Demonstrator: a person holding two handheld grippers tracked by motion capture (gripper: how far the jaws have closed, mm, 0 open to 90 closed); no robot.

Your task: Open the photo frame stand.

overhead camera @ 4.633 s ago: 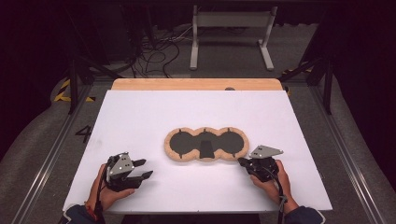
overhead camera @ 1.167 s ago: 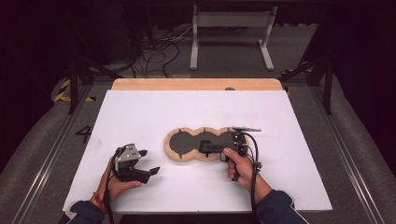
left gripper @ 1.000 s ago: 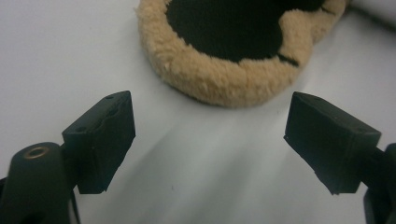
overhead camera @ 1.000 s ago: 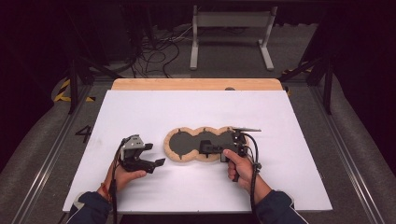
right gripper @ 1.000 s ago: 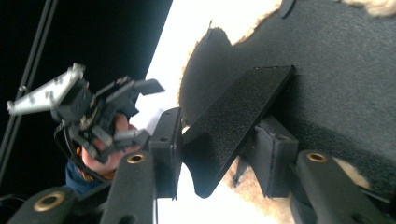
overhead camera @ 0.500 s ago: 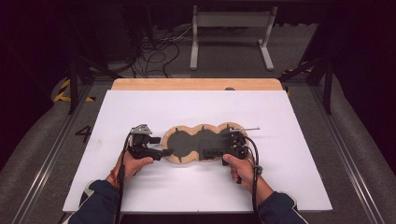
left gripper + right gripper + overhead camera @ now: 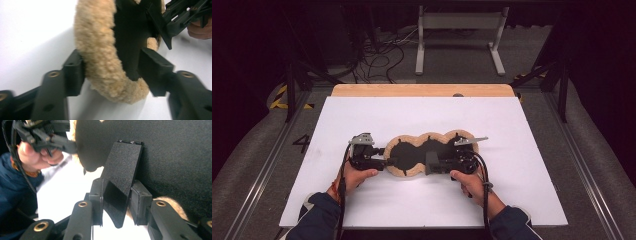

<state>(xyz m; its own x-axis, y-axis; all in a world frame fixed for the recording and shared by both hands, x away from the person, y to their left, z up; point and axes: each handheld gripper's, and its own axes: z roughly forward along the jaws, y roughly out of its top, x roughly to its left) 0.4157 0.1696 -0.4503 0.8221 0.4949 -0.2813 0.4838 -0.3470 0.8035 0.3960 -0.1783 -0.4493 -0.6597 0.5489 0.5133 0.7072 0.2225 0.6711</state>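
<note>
Since the earlier frames both hands have been brought in from the near corners of the white table (image 7: pixel 362 120) to the fleece mat (image 7: pixel 398 167), the left gripper (image 7: pixel 384 161) last of all, and the mat's left end has been nudged slightly. In the high view the person's dark sleeves are seen nearest, then the two hands, then the mat lying flat a little nearer than the table's middle, and beyond it a wooden board (image 7: pixel 422 90) along the far edge with a metal stand (image 7: pixel 459 35) and cables on the floor behind.

The jaws of the left gripper (image 7: pixel 110 72) have just been closing and are set either side of the mat's left rim, one jaw against the woolly tan edge (image 7: pixel 100 50), the other on the black top face (image 7: pixel 130 32); a firm pinch cannot be confirmed, though contact on both sides appears to be made. The right gripper (image 7: pixel 116 202) is clamped on a stiff black flap (image 7: pixel 122 180) that rises from the mat's black face near its right part; in the high view the right gripper (image 7: pixel 432 162) is seen with that flap lifted.

As a judgement, the grasping stage is nearly done: both ends are taken hold of, while any lifting, folding or moving of the mat is yet to be carried out
</note>
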